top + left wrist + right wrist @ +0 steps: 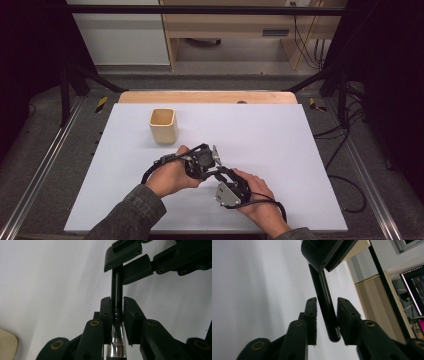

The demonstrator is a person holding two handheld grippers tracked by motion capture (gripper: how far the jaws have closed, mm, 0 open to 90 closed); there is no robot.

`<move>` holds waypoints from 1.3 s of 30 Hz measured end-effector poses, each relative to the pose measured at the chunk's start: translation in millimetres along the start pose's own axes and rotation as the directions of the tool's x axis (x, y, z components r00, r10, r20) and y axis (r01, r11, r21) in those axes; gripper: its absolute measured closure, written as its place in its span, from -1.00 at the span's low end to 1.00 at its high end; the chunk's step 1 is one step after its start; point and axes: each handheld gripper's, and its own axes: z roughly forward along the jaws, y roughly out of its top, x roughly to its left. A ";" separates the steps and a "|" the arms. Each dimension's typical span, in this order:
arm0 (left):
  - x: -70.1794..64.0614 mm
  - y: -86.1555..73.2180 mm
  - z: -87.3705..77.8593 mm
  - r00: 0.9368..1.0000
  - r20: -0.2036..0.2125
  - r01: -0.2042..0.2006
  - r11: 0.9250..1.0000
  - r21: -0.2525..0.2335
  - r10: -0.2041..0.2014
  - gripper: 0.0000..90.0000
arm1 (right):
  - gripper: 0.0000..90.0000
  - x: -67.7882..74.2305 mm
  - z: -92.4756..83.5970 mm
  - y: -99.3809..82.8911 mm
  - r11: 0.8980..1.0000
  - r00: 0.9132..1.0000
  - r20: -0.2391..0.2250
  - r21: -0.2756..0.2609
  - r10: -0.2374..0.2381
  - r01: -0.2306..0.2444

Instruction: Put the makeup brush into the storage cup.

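A slim black pen [117,287] with a shiny silver section near the camera runs lengthwise between the jaws of my left gripper [117,307], which is shut on it. In the high view that left gripper [205,161] is at the middle of the white board [280,145], and my right gripper [220,175] meets it from the near right. In the right gripper view the pen's rounded black end [325,302] lies slanted between the jaws of the right gripper [326,312]. One pad touches it and a thin gap shows on the other side.
A cream square cup [163,125] stands upright on the board behind and to the left of the hands, and its rim [7,345] shows in the left gripper view. Metal rails and cables run along both sides of the table.
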 end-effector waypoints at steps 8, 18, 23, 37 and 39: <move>1.0 -1.6 -2.8 1.000 0.001 0.014 0.999 -0.033 -0.014 0.71 | 0.76 3.6 0.6 -0.9 1.000 0.999 -0.047 -0.012 0.001 -0.001; 15.5 -14.7 -22.0 0.990 -0.088 0.088 0.969 -0.232 -0.111 0.12 | 0.76 -1.1 1.1 -9.2 0.999 0.996 -0.070 0.007 0.051 -0.051; 24.5 -27.6 -38.7 0.973 -0.132 0.123 0.908 -0.399 -0.190 -0.28 | 0.76 -5.7 1.3 -15.6 0.982 0.979 -0.066 0.009 0.191 -0.190; 27.7 -53.8 -41.8 0.940 -0.122 0.175 0.760 -0.626 -0.318 -0.86 | 0.76 -22.9 -0.9 -34.0 0.898 0.898 -0.043 -0.028 0.438 -0.439; 27.2 -54.2 -40.7 0.941 -0.122 0.174 0.762 -0.624 -0.315 -0.90 | 0.76 -23.4 -1.3 -34.4 0.891 0.892 -0.042 -0.029 0.451 -0.452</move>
